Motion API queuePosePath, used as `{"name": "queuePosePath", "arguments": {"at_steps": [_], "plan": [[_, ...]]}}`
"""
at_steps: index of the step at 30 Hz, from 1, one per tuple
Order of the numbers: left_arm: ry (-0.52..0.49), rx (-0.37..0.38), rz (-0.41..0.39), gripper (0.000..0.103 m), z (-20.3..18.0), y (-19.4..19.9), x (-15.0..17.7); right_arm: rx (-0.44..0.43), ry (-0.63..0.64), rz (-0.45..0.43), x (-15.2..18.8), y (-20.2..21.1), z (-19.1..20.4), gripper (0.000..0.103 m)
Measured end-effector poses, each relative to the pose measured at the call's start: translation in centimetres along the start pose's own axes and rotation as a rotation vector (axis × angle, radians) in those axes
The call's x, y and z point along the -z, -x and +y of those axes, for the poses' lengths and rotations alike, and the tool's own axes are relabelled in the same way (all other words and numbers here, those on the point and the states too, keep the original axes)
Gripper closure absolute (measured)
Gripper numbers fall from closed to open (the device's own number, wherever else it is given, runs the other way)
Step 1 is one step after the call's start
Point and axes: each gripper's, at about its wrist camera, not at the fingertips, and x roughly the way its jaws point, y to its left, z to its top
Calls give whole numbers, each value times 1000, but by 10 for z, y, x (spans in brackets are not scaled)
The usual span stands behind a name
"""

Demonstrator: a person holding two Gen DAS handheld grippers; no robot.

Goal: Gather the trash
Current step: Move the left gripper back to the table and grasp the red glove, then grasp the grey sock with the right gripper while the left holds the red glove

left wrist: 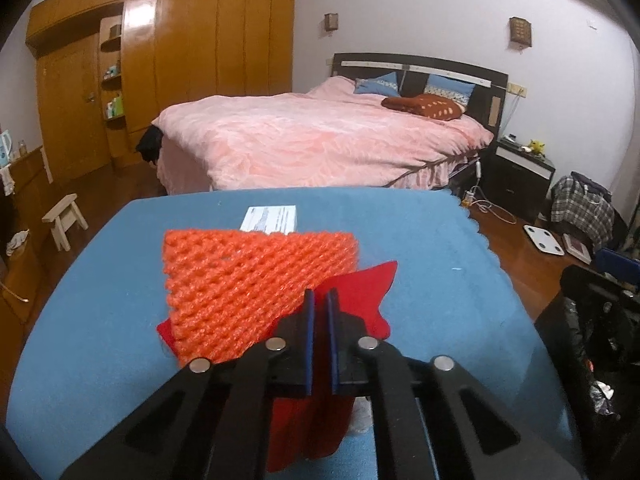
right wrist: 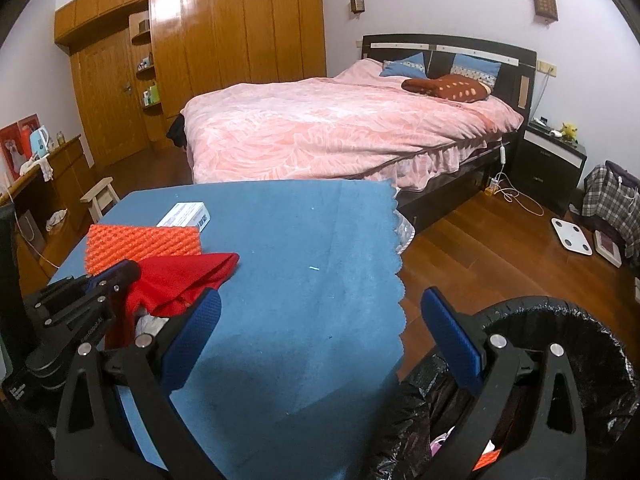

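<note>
Tilted down, the left claw (left wrist: 320,300) pinches the red cloth (left wrist: 360,292); the right claw (right wrist: 320,308) gapes empty over the desk (right wrist: 304,232) edge, bin (right wrist: 560,320) at 4 o'clock.

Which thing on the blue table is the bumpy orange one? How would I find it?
Start at the blue table in front of the pink bed. The orange foam net lies flat near its middle, between a white box behind it and a red cloth in front. Only it is bright orange with a holey, woven look.
</note>
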Motion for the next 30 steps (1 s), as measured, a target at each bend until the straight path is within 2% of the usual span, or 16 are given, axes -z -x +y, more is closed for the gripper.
{"name": "queuePosePath", "arguments": {"at_steps": [2,4,7,9,10,11,14,19,26,30], "plan": [[5,-3,11,56,0,-3,0,1,-2,5,0,-1,-1,5],[-1,-8,17,50,-2,-5,2,1,-7,8,1,-2,-2,5],[-19,-18,21,50,-5,-9,4,3,-10,14,1,-4,-3,5],[-41,-43,23,62,-8,-11,5,3,-10,16,2,-5,-3,5],[-52,-57,22,76,-9,-11,5,3,-10,16,2,-6,-3,5],[-63,-70,20,83,-10,-12,5,3,-11,17,2,-6,-3,5],[-59,-56,6,93,-9,-11,4,2,-14,17,2,-7,-3,5],[-23,-22,-31,95,-5,3,-2,0,-18,11,1,-5,-3,5],[5,25,-131,95,-3,49,-28,-12,-20,-12,-2,4,-2,5],[10,18,-138,95,4,67,-29,-26,-16,-17,-3,7,5,5]]}}
